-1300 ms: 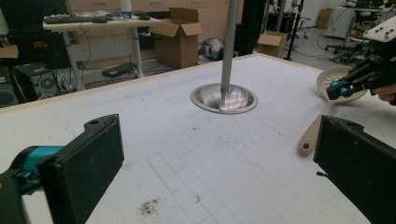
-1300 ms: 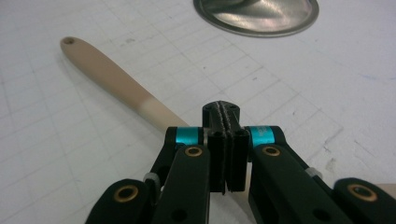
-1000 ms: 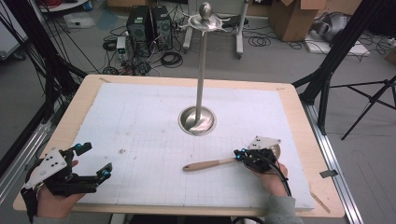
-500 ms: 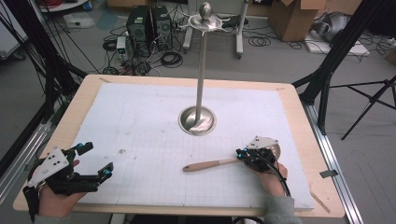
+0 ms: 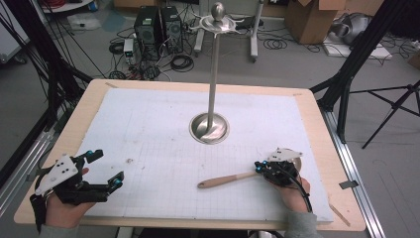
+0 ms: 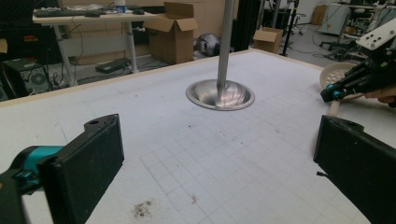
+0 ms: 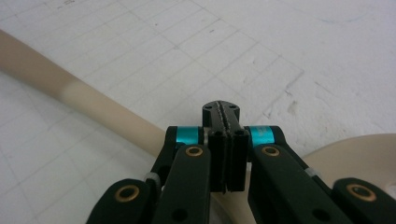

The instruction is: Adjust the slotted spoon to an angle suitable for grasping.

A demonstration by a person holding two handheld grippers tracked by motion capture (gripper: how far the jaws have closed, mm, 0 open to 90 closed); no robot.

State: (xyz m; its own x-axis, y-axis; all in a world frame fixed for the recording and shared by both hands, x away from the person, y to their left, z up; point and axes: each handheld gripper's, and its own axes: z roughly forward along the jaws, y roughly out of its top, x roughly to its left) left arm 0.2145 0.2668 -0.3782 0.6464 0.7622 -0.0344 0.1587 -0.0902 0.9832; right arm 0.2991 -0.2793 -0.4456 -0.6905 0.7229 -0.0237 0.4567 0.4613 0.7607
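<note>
A wooden table (image 5: 69, 144) carries a white gridded mat (image 5: 148, 129), at whose centre stands a metal stand (image 5: 213, 89) with a round base. The left gripper (image 5: 106, 168) rests at the near left corner, jaws spread wide and holding nothing. The right gripper (image 5: 258, 167) sits near right with jaws pressed together directly over the pale slotted spoon (image 5: 225, 179), which lies flat on the mat; whether the jaws actually pinch it cannot be told.

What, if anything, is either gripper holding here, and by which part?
Nothing. The left gripper is open over the bare white grid mat; the right gripper is shut, jaws closed on each other over the neck of the pale wooden perforated spoon.
</note>
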